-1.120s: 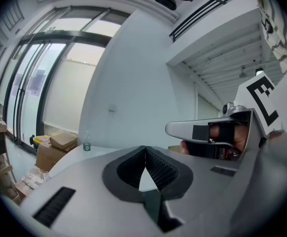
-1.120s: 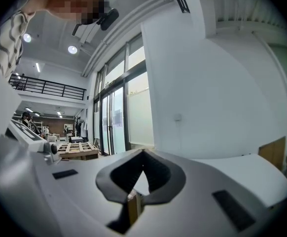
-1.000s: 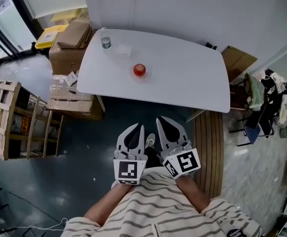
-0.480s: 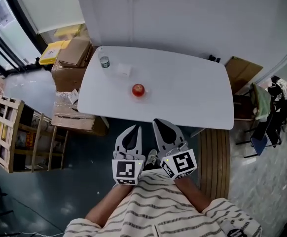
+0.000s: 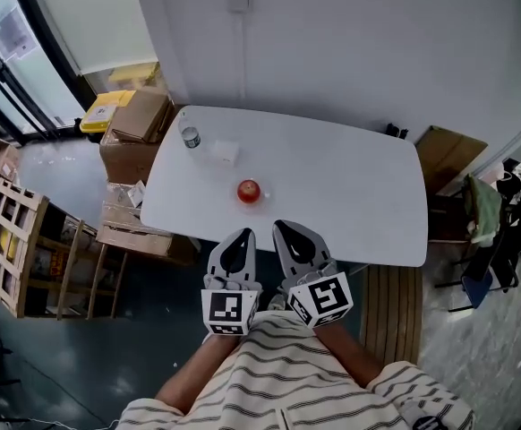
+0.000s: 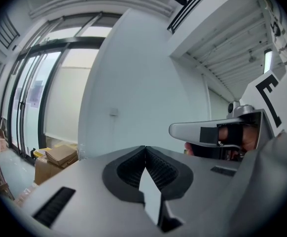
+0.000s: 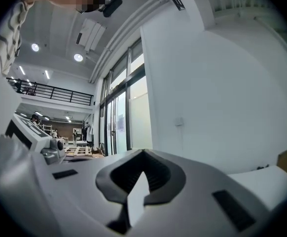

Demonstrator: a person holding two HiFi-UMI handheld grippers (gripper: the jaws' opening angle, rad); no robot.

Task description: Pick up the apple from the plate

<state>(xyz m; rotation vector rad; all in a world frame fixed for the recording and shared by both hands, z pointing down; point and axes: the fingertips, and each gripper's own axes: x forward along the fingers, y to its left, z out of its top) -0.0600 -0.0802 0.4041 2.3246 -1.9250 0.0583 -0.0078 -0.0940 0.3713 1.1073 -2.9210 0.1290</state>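
Note:
A red apple [image 5: 249,190] sits on a small clear plate near the front of the white table [image 5: 350,186] in the head view. My left gripper [image 5: 242,235] and right gripper [image 5: 283,227] are held side by side in front of the person's striped shirt, just short of the table's near edge and apart from the apple. Both are shut with nothing between the jaws. The left gripper [image 6: 145,147] and right gripper [image 7: 143,152] each point level at the white wall in their own views. The apple is hidden in both gripper views.
A small bottle [image 5: 189,138] and a white object [image 5: 225,151] stand at the table's back left. Cardboard boxes [image 5: 140,115] and a wooden pallet [image 5: 10,240] lie to the left. A slatted wooden board [image 5: 390,312] and a chair with clothes [image 5: 489,213] are on the right.
The person has walked toward the table with both grippers. Their tips now almost reach the table's near edge. Both stayed shut.

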